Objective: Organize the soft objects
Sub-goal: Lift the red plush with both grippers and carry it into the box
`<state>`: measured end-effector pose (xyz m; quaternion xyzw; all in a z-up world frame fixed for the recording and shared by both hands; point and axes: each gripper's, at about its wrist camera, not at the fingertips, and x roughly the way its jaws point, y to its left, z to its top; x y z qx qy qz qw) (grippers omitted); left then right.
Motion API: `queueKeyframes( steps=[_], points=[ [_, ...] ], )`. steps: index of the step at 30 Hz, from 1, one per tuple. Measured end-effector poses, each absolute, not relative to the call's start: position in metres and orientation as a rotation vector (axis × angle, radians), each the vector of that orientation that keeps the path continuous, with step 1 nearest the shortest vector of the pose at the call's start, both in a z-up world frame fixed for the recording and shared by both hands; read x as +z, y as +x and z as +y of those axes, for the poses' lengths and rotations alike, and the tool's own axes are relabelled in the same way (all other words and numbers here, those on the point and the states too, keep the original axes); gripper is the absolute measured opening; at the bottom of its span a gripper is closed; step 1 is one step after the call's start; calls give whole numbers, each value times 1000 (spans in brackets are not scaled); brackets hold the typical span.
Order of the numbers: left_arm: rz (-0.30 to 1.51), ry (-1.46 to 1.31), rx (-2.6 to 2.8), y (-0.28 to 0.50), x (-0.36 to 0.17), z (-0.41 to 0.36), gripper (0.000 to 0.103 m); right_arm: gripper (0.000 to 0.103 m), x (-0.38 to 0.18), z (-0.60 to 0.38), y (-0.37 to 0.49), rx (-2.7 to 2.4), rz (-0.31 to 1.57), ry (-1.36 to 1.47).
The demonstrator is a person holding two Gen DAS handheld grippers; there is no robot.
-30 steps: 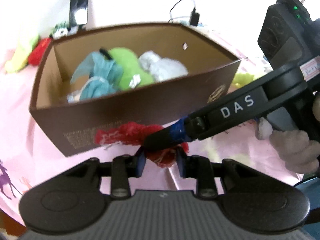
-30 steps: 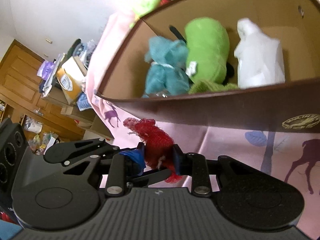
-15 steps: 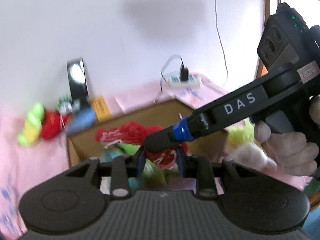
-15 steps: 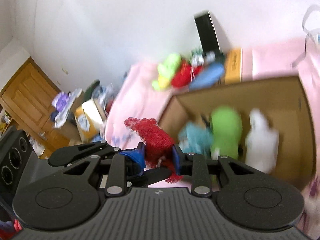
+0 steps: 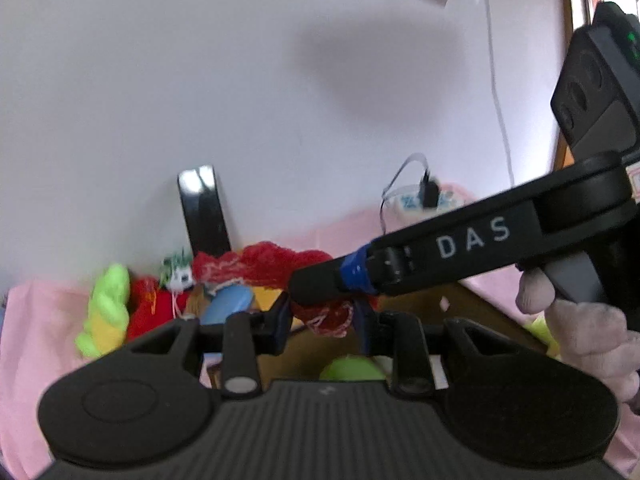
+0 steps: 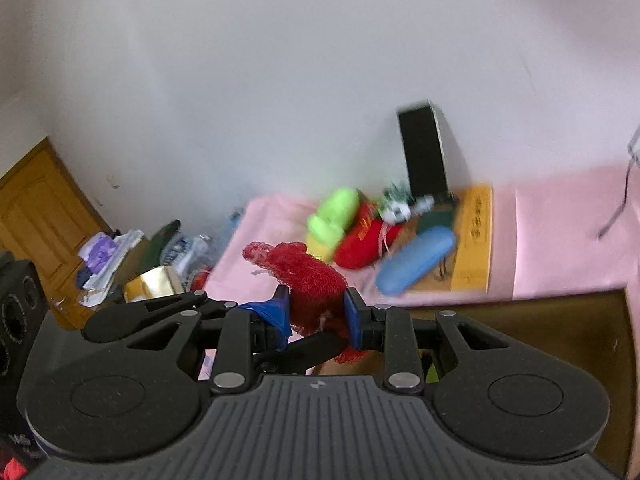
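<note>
Gripping a red mesh scrubber [image 6: 310,280] from both sides, the left gripper [image 5: 322,318] and the right gripper [image 6: 314,312] are each clamped on the wad, carrying it in the air above the near edge of a brown cardboard box [image 6: 540,320]. A lime green plush [image 5: 352,368] shows inside the box, just under the left tool. Far off by the wall, on the pink cloth [image 6: 560,232], lie a green-and-yellow soft toy [image 6: 332,216], a red plush [image 6: 364,244] and a blue case [image 6: 416,260]. The step in hand appears to be the carry to the box; next, both tools likely need to move over the opening and part so the scrubber drops in.
</note>
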<state>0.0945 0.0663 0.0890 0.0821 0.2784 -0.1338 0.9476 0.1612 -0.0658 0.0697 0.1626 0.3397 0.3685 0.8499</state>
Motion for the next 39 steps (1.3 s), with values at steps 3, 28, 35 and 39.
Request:
queueKeyframes(
  steps=[3, 28, 35, 39],
  points=[
    [635, 173, -265, 104, 61, 66, 29, 11, 42, -61, 170, 755, 782, 367],
    [878, 97, -188, 164, -40, 92, 63, 13, -58, -54, 213, 676, 989, 507],
    [854, 65, -127, 159, -36, 96, 63, 13, -50, -62, 204, 635, 935, 503],
    [842, 34, -90, 152, -28, 93, 63, 13, -44, -69, 195, 614, 914, 477]
  ],
)
